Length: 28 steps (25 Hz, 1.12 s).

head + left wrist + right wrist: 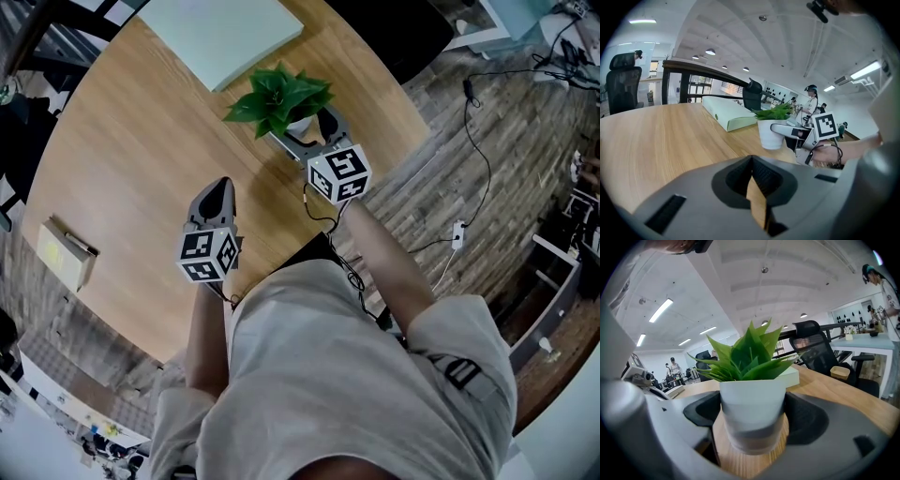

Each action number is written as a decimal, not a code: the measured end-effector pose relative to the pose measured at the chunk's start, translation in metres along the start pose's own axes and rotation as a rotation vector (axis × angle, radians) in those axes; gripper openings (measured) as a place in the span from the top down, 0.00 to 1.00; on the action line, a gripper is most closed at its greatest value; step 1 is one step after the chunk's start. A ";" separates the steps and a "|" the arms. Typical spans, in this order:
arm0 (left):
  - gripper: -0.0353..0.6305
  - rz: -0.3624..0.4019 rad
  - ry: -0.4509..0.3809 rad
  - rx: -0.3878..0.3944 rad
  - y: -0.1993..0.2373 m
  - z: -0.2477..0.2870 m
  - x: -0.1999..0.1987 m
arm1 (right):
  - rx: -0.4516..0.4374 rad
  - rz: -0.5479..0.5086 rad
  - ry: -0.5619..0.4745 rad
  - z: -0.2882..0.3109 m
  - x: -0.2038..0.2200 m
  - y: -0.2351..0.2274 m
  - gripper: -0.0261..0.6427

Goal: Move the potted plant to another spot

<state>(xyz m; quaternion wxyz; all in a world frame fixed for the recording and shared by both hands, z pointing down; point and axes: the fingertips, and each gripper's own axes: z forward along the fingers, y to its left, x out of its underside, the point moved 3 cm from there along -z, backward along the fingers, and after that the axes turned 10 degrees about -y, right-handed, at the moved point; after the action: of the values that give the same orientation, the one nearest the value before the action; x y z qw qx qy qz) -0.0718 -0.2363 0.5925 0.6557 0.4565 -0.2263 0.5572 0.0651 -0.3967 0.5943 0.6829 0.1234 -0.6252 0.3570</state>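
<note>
Right hand-held gripper pinches the potted plant, leaves half-hiding its pot; left hand-held gripper pressed together.

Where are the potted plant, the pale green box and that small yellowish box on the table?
potted plant (279,97): head view, on its green leaves.
pale green box (220,33): head view, middle of its top face.
small yellowish box (58,251): head view, on its top face.
</note>
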 end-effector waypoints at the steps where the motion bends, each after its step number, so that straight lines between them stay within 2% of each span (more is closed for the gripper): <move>1: 0.93 -0.003 -0.001 -0.002 0.002 0.005 -0.002 | 0.000 -0.001 0.004 0.003 0.001 -0.002 0.31; 8: 0.93 -0.007 -0.010 -0.002 0.006 0.031 -0.015 | 0.000 -0.001 0.020 0.019 0.003 -0.016 0.31; 19: 0.93 -0.041 0.014 -0.053 0.014 0.024 -0.005 | -0.015 -0.014 0.011 0.038 0.004 -0.024 0.31; 28: 0.93 -0.029 0.019 -0.032 0.009 0.023 -0.002 | -0.005 -0.030 0.016 0.026 0.008 -0.021 0.31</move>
<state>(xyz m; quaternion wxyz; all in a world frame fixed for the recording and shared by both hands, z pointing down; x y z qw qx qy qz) -0.0759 -0.2570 0.6055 0.6730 0.4438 -0.2223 0.5483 0.0583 -0.4253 0.6130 0.6935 0.1282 -0.6188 0.3460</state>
